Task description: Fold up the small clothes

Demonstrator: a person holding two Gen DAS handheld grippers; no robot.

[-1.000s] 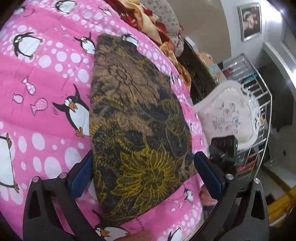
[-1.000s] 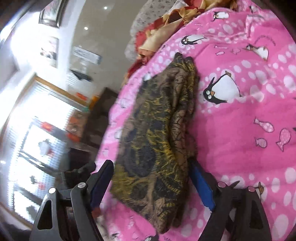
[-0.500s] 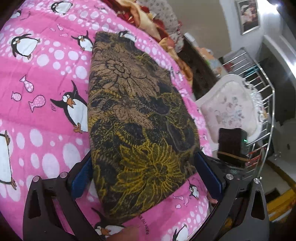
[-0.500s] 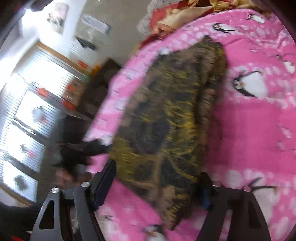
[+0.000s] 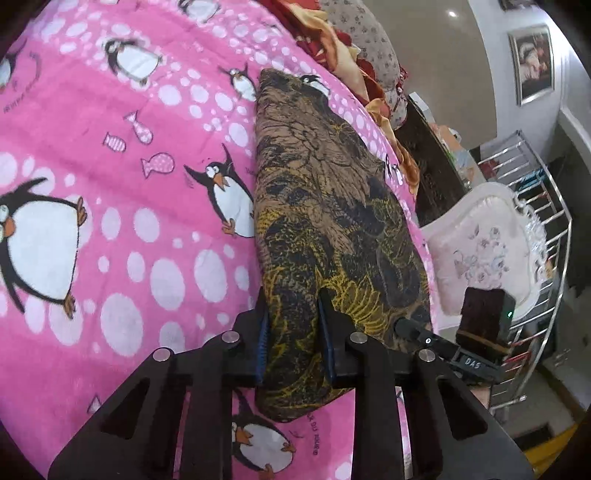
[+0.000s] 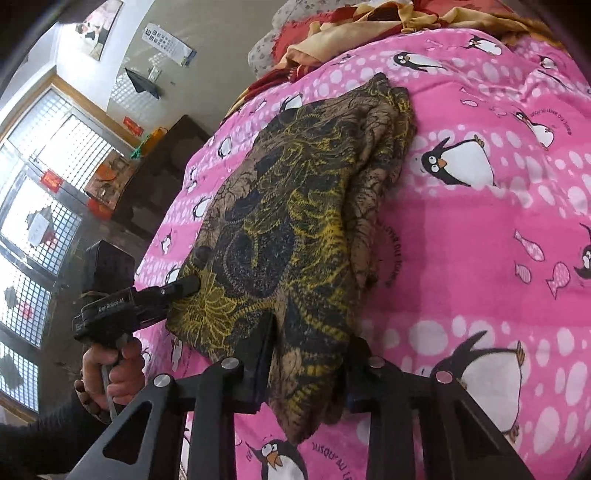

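Observation:
A folded brown garment with black and yellow flower print (image 5: 332, 221) lies on a pink penguin blanket (image 5: 110, 184). My left gripper (image 5: 291, 317) is shut on its near left edge, cloth bunched between the fingers. In the right wrist view the same garment (image 6: 288, 221) shows, and my right gripper (image 6: 308, 339) is shut on its near right corner. The left gripper (image 6: 184, 286) shows there at the garment's left corner, held by a hand.
The bed edge runs along the garment's far side. Beyond it stand a white cushioned chair (image 5: 487, 251), a metal rack (image 5: 546, 206) and a dark cabinet (image 5: 432, 166). Heaped red and yellow bedding (image 6: 369, 26) lies at the bed's head.
Both grippers were open around the garment's near end. Both have closed on its near edge and bunched the cloth.

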